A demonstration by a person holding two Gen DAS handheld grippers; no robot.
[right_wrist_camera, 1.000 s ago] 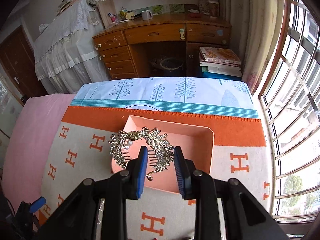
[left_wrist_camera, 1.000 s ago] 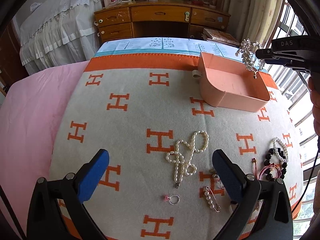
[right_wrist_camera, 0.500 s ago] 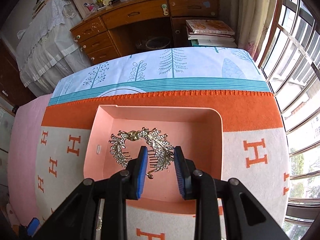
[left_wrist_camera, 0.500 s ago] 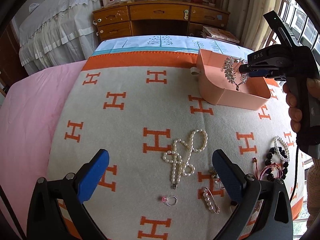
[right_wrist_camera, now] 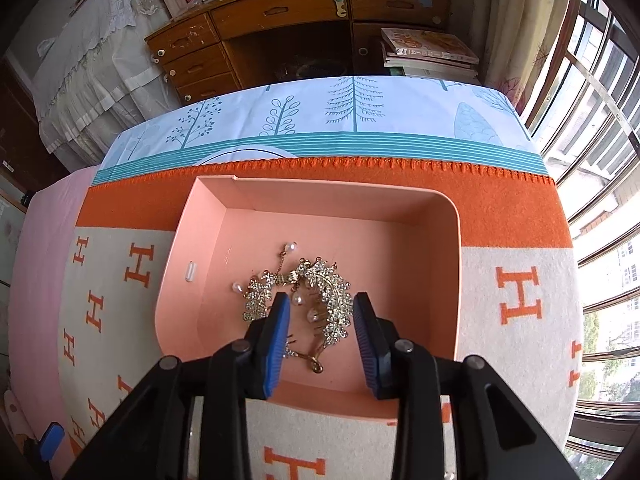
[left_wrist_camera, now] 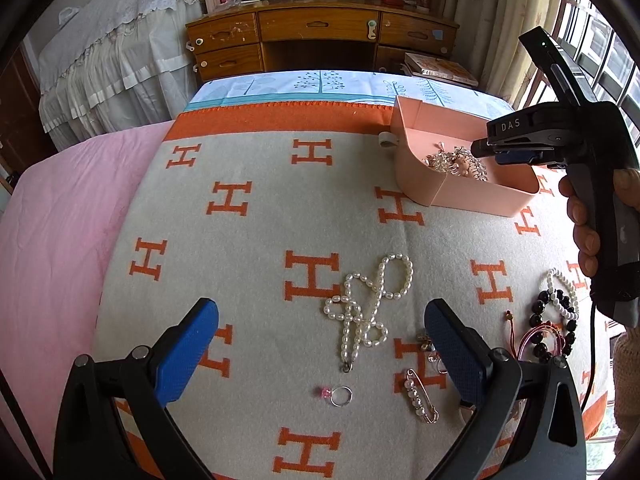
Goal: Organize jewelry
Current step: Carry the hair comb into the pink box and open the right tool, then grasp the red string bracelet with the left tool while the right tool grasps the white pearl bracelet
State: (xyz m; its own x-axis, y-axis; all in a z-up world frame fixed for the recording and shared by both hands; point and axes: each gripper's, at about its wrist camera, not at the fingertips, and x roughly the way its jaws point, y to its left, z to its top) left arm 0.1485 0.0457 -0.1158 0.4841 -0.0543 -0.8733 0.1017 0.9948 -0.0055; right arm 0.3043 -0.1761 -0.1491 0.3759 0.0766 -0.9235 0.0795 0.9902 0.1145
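A pink box stands on the H-patterned blanket; it also shows in the left wrist view. A rhinestone leaf hair comb lies on the box floor, also seen in the left wrist view. My right gripper hangs open just above it, jaws apart on either side. My left gripper is open and empty over the blanket's near part. Ahead of it lie a pearl necklace, a pink-stone ring and a pearl safety pin.
Dark bead and white pearl bracelets lie at the right by a red cord. A wooden desk and stacked books stand beyond the bed. Windows run along the right. Pink sheet lies to the left.
My right gripper lowered the hair comb into the pink box and opened, letting it go. The comb now lies on the box floor. The left gripper has stayed still.
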